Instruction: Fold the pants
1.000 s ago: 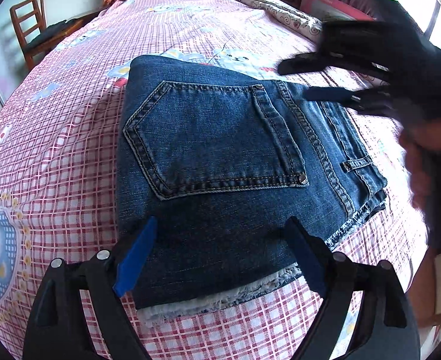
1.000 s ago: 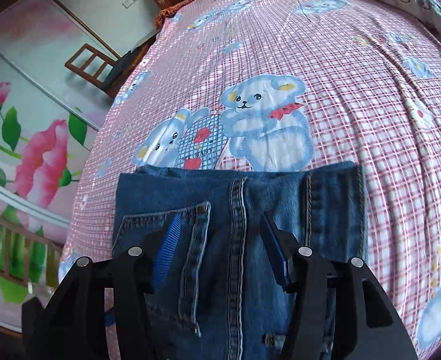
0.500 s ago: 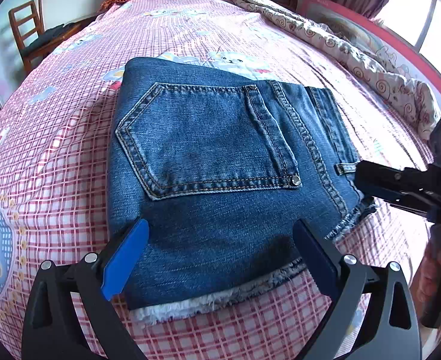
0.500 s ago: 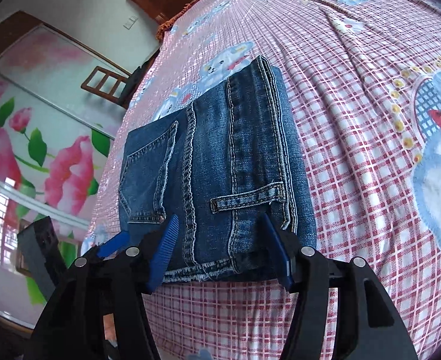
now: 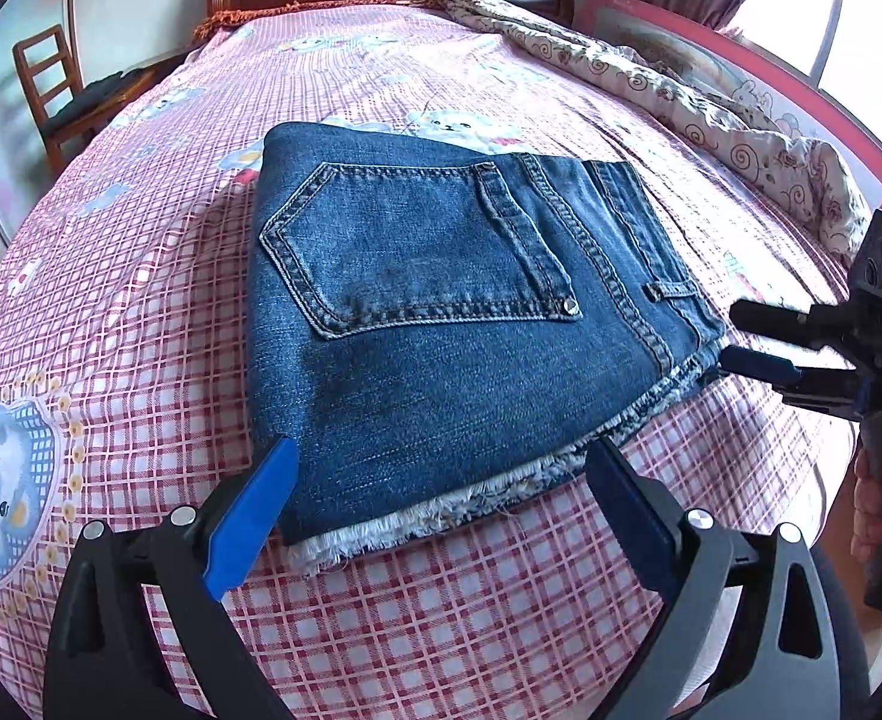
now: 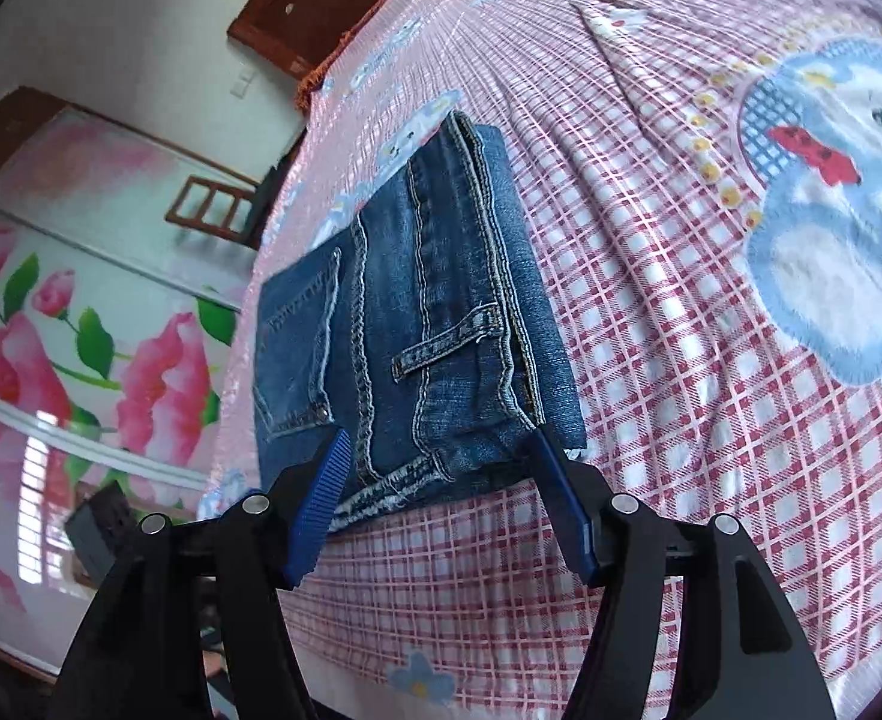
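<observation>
Folded denim pants (image 5: 453, 324), frayed hem, on checked bedspread (image 5: 141, 360); both grippers' fingers apart.

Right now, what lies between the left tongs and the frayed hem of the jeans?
Only bare checked bedsheet; the left view shows it. The left tongs stand open at the hem of the jeans, without touching it.

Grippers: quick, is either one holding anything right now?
Left gripper: open, holding nothing.
Right gripper: open, fingers beside the folded jeans, gripping nothing.
</observation>
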